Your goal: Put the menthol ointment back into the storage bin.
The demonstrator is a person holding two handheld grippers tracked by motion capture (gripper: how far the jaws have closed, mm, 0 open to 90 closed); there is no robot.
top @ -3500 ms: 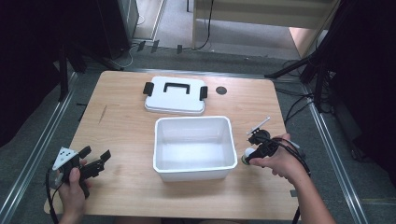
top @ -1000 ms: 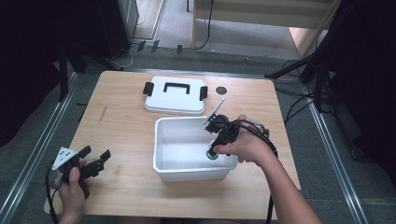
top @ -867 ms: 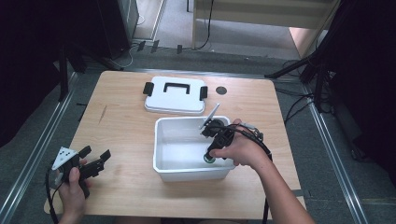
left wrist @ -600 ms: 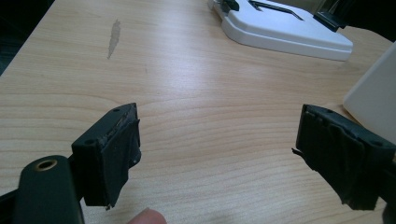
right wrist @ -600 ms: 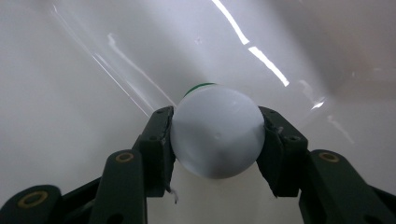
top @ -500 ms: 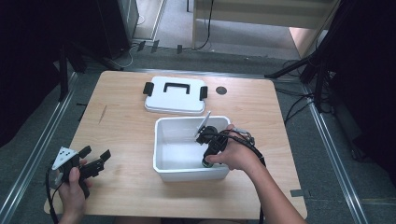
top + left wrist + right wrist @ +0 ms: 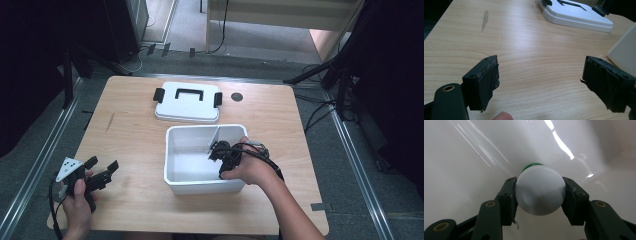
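Right hand-held gripper (image 7: 539, 195) now inside tub (image 7: 172, 155), clamping white bottle (image 7: 540, 192).

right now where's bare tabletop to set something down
Most bare wood lies left of the white bin and the lid, reaching the left gripper. A narrower strip runs right of the bin. It is crowded inside the bin, where the right gripper holds a white bottle.

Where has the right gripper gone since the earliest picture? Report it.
Yes. The right gripper moved left, from beside the white bin to inside it.
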